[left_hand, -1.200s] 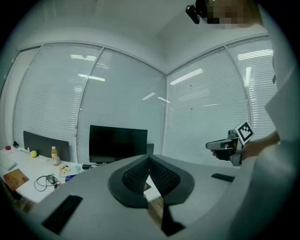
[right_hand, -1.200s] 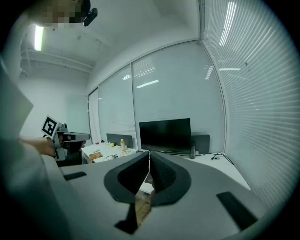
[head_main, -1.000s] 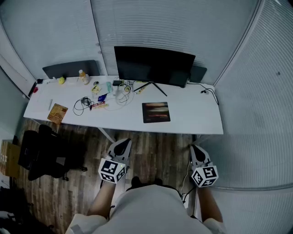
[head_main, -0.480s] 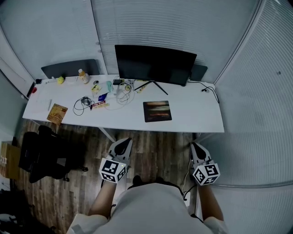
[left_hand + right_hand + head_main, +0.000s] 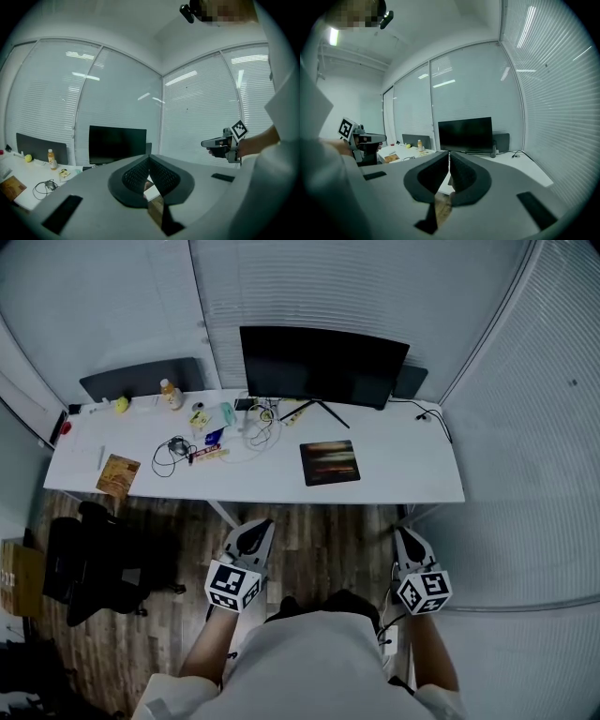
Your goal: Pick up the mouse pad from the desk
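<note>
A: How are the hands held?

B: Both forearms reach forward from the torso, side by side. The left tool (image 5: 253,532) points at the surface (image 5: 403,474) with its nose a touch below level and its marker cube toward the person. It hangs over the wooden floor (image 5: 319,540), short of the front edge. Its jaws are clenched tip to tip and grasp nothing.

A: And the other one?

B: The right tool (image 5: 409,542) mirrors it, short of the front edge near its right end. It too is clenched, with nothing between the jaws.

A: Where is the mouse pad?

B: The mouse pad (image 5: 329,462) lies flat on the surface, right of the middle and nearer the front edge than the back. It sits before the right half of the monitor (image 5: 323,365), well apart from both tools.

A: What does it look like?

B: A dark rectangle with blurred reddish-brown bands across its face.

A: What else is there, from the left?

B: A brown booklet (image 5: 117,472) by the left front corner, then a tangle of cables (image 5: 173,448), and a bottle (image 5: 169,393) at the back edge.
</note>
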{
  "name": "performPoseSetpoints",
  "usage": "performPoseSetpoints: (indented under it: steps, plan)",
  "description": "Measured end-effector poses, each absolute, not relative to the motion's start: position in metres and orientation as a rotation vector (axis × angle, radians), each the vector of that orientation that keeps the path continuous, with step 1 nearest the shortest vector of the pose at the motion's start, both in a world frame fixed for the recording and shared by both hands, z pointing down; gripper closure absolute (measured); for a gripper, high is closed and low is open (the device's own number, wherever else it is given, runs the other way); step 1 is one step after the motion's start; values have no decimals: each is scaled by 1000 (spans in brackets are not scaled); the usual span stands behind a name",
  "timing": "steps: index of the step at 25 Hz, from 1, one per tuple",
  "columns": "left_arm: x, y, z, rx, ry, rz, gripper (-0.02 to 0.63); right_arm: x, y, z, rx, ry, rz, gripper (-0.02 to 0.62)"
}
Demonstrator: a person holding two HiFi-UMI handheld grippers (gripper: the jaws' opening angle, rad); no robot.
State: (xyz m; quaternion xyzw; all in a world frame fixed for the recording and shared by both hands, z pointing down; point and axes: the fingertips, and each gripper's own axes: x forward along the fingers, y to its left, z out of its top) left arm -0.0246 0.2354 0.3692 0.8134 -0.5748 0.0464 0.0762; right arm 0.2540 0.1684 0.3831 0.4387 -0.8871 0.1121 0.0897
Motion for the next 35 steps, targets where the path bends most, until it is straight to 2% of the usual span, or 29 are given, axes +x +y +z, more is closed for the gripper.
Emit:
performPoseSetpoints:
  steps: [13,35]
  plan:
    - [-41,203,385,2394,-1724,161,591,232,130,403,1254,-2625,381,561]
    - [-10,22,420,2273,-1770,267,591,217,-84,446,957,-2645,439,561]
